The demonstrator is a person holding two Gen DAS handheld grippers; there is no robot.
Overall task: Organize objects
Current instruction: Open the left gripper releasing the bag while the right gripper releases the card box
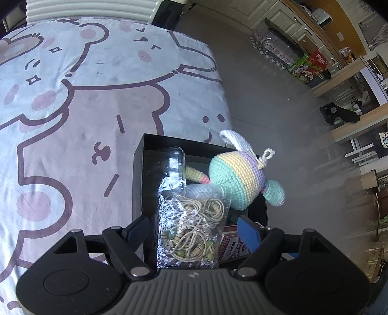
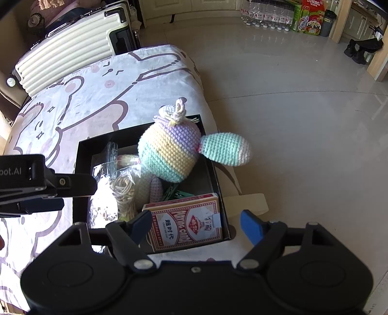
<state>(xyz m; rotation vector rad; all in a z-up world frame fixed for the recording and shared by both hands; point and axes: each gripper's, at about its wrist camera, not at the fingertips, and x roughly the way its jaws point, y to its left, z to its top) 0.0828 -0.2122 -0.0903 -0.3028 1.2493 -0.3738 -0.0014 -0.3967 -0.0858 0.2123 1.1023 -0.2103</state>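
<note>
A black open box (image 1: 138,169) (image 2: 83,157) stands at the right edge of a table covered with a cartoon-bear cloth (image 1: 72,109) (image 2: 97,92). In it are a crocheted pastel toy (image 1: 232,179) (image 2: 169,150), a clear bag of cords (image 1: 191,232) (image 2: 118,191), a clear plastic case (image 1: 174,162) (image 2: 111,152), a red playing-card pack (image 1: 232,247) (image 2: 189,223) and a green clip (image 2: 177,192). My left gripper (image 1: 194,230) is open above the bag, holding nothing. My right gripper (image 2: 196,225) is open over the card pack, empty. The left gripper's body also shows in the right wrist view (image 2: 36,184).
A cream ribbed suitcase (image 2: 70,48) (image 1: 92,9) stands behind the table. The tiled floor (image 2: 303,109) lies to the right, with bottled water (image 2: 266,14), cartons (image 2: 310,17) (image 1: 308,65) and wooden shelves (image 1: 351,101) along the far wall.
</note>
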